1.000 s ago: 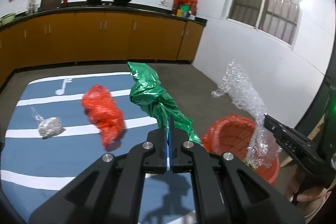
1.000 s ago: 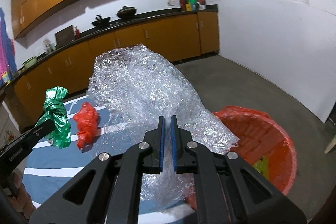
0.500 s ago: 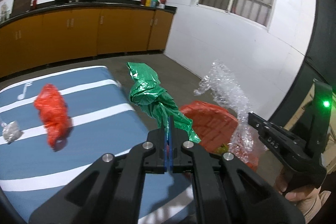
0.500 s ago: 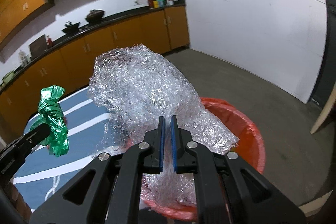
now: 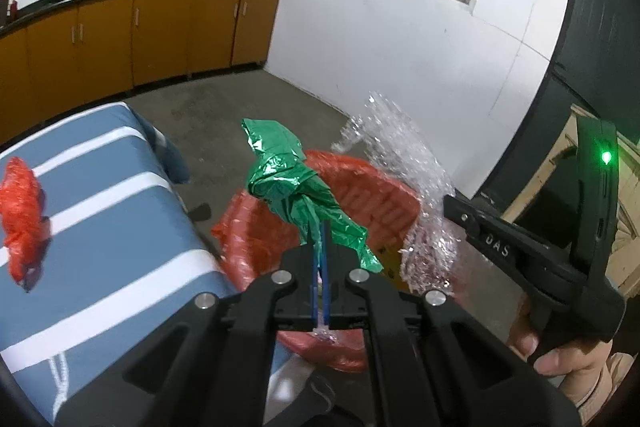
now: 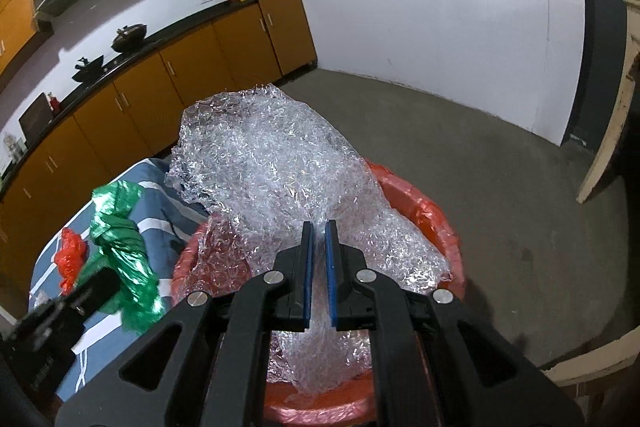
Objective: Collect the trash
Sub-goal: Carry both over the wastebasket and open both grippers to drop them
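Trash is spread from left to right: a crumpled red plastic bag (image 5: 22,219) is left lying on the blue, white-striped cloth of the bench (image 5: 120,235); a twisted, shiny green bag (image 5: 296,195) is clamped in the left gripper (image 5: 320,255); a stiff, crinkled sheet of clear bubble wrap (image 6: 276,187) is clamped in the right gripper (image 6: 319,263), over the round red-lined bin (image 6: 424,211).

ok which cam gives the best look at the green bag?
Left wrist: the green bag sits centre frame, uncovered, pinched in the left hand-held gripper over the red bin. Right wrist shows it only at the left edge, smaller.
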Motion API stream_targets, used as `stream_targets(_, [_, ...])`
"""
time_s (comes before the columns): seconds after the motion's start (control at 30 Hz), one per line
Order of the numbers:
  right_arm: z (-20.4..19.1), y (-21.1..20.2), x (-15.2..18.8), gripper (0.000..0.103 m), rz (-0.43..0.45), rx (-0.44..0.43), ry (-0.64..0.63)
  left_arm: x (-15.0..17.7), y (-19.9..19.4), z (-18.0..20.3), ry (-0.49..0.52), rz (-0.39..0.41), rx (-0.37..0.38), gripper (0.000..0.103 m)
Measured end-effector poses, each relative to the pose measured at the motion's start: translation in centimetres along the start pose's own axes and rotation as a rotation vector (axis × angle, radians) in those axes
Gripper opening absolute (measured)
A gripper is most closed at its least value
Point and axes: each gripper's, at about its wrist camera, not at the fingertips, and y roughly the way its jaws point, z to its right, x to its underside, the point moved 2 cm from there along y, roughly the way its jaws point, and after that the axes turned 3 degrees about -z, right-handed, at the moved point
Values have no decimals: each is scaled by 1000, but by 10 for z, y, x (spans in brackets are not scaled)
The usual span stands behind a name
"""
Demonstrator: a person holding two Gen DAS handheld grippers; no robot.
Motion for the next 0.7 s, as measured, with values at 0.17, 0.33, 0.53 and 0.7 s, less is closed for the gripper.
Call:
stream_targets(0.17, [3,4,0,10,-14,-13,19,3,19,1,-1,-38,12,4])
stream_targets(0.33, [8,8,-1,16,-24,-17,26,8,31,-1,-10,-64,16,19])
stream_targets(0.53, [13,8,-3,27,-25,-16,34,15,28,-17,-44,-64,-19,33])
stream_targets(0.7, [9,7,-1,37,-24,-8,28,21,13,-36,-83,-29,-90,51])
